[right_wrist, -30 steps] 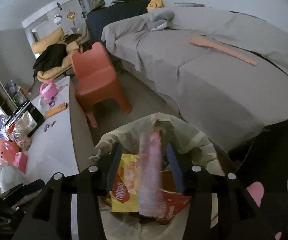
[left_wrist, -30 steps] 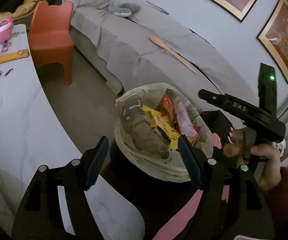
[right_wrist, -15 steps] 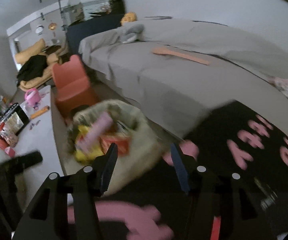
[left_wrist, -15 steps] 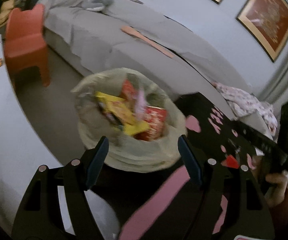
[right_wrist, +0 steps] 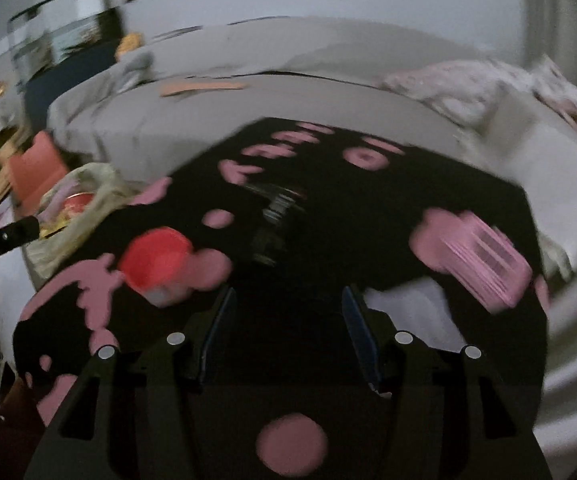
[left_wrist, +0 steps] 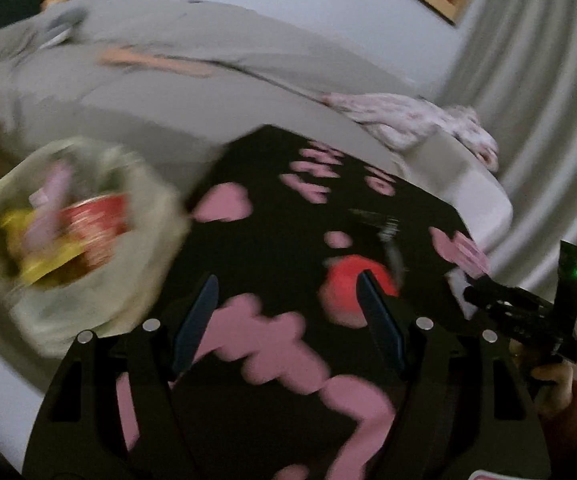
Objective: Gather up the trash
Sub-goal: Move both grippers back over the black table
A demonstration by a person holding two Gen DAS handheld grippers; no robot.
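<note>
Both views blurred. Left gripper over a black mat with pink shapes, jaws spread wide, nothing between them. Right gripper over the same mat, jaws apart and empty; also seen at the right edge of the left view, gripped by a hand.

Bag of trash at the mat's left edge, mouth open, stuffed with wrappers (yellow, red, pink).

On the mat: red piece left of centre, pink packet with a barcode toward the right, dark striped item between them, too blurred to name.

Beyond the mat: grey sofa with a floral cloth.
</note>
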